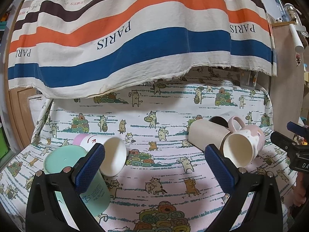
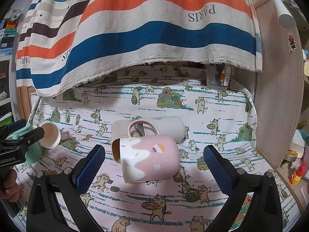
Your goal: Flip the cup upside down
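Observation:
A pink and white mug (image 2: 152,158) lies on its side on the cat-print cloth, handle up; it also shows in the left wrist view (image 1: 243,145). My right gripper (image 2: 154,162) is open, fingers either side of it, not touching. A beige cup (image 1: 204,135) and a grey cup (image 2: 170,127) lie on their sides behind the mug. A white and pink cup (image 1: 112,154) lies on its side at the left. A mint cup (image 1: 77,174) stands upside down beside it. My left gripper (image 1: 154,162) is open and empty between the two groups.
A striped "PARIS" cloth (image 1: 135,38) hangs over the back of the table. A wooden panel (image 2: 278,96) borders the right side. Small items (image 2: 295,154) sit on a shelf at far right. A cabinet (image 1: 19,116) stands at left.

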Tool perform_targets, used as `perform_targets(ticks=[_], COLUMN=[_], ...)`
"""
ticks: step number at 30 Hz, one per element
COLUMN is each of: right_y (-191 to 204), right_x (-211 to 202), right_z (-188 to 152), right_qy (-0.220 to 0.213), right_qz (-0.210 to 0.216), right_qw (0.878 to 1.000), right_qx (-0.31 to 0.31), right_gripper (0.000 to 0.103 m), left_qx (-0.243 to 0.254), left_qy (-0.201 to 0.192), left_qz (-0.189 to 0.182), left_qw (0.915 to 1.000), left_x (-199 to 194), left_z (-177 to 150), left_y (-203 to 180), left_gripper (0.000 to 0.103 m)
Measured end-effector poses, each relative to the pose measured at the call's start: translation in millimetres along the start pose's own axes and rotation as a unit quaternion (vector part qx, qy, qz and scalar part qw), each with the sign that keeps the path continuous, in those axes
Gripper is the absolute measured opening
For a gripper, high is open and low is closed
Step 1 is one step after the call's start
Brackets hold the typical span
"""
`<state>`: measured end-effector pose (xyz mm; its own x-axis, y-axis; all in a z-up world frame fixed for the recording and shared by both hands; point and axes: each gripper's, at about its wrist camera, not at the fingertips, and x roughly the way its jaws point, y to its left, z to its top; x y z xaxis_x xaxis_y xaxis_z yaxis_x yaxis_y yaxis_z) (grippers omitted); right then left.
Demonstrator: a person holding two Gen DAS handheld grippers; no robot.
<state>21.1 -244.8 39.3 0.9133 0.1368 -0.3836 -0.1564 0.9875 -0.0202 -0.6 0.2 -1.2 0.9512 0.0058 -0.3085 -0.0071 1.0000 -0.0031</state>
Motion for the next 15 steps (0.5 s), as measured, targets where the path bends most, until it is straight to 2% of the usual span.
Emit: perform_targets(ticks=[12, 15], right_y=[0.1, 0.9], right_x=[0.1, -3.3], right_z=[0.5, -0.3], right_qy=[-0.002, -0.008], right_qz=[0.0, 0.0], right_qw=[1.0, 1.0], right_qx=[0.001, -0.002], right_gripper=[0.102, 0.102], left_qx=[-0.003, 0.005], left_qy=[0.0, 0.021], left_qz=[0.003, -0.002], left_qw=[1.0, 0.9998], left_x=[0.0, 4.1], left_z=[-0.5, -1.1], left_y=[1.4, 2.2], left_gripper=[0.103, 0.103])
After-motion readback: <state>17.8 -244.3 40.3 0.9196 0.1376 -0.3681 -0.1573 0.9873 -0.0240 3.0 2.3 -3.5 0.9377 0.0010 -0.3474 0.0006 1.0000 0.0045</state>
